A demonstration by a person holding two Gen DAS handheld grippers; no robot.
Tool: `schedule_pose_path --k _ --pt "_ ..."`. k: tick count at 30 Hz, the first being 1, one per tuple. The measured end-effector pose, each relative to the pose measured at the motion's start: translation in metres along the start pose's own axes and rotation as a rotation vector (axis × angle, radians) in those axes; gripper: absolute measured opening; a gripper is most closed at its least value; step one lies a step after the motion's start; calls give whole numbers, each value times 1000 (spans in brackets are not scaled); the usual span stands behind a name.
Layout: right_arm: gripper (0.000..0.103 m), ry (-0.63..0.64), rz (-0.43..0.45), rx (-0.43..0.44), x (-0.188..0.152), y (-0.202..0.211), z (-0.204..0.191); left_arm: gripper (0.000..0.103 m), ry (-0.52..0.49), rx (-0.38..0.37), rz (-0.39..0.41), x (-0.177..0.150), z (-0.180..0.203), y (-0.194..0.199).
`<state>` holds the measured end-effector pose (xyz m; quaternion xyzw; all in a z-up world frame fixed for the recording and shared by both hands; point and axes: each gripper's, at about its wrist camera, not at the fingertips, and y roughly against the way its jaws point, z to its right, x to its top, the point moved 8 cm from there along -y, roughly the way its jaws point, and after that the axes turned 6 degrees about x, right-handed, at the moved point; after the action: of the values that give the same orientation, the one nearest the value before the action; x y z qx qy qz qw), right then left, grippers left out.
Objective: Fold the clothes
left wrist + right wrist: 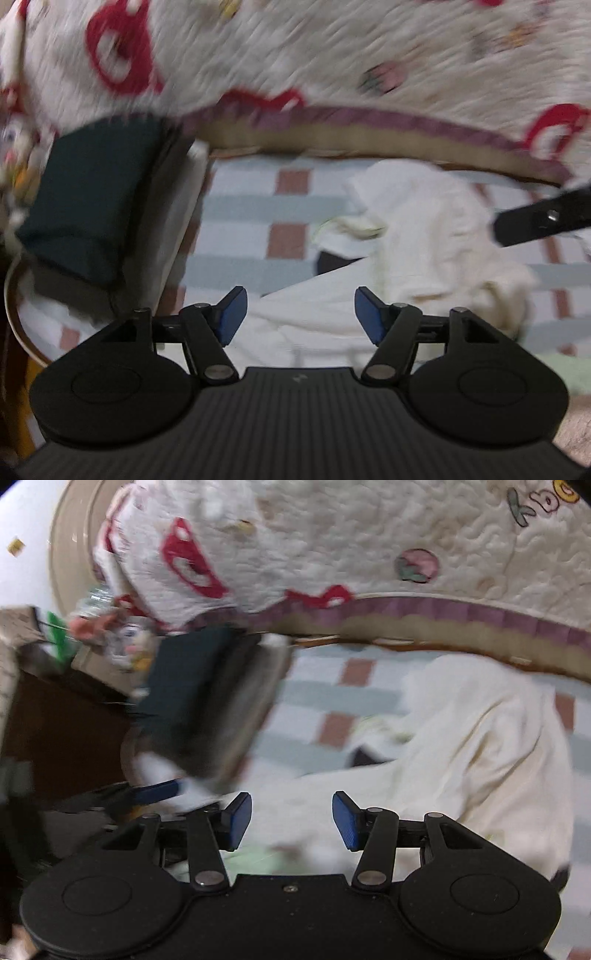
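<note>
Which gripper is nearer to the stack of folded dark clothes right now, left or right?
Left. In its wrist view the left gripper sits just right of the dark folded stack. The right gripper is farther right, beyond the cream garment.

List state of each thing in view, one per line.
left gripper: open, nothing between the pads
right gripper: open, nothing between the pads
cream garment: crumpled on the checked sheet, not folded
dark stack: folded, set at the left edge
quilt: spread out behind, blurred
</note>
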<state>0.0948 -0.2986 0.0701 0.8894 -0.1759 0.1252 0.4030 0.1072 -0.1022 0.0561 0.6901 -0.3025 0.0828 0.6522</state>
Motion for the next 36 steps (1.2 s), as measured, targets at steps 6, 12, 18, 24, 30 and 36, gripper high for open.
schedule_pose_path --k 6,12,18,24,30,36 --pt "59 327 138 -194 -37 47 -30 75 -54 13 69 8 20 39" --pt "8 424 178 -230 -88 10 50 75 -8 -16 58 -20 50 -51" --pt "13 638 58 -266 -111 -85 101 73 119 -83 25 -71 32 -154" --pt "41 646 -44 -267 -157 -134 135 67 329 -235 -34 -116 9 -218" --pt "46 681 -142 -374 -178 -158 146 62 451 -289 -4 -133 -14 -230" --pt "61 828 -162 -475 -184 -196 141 62 386 -284 3 -138 -10 -232"
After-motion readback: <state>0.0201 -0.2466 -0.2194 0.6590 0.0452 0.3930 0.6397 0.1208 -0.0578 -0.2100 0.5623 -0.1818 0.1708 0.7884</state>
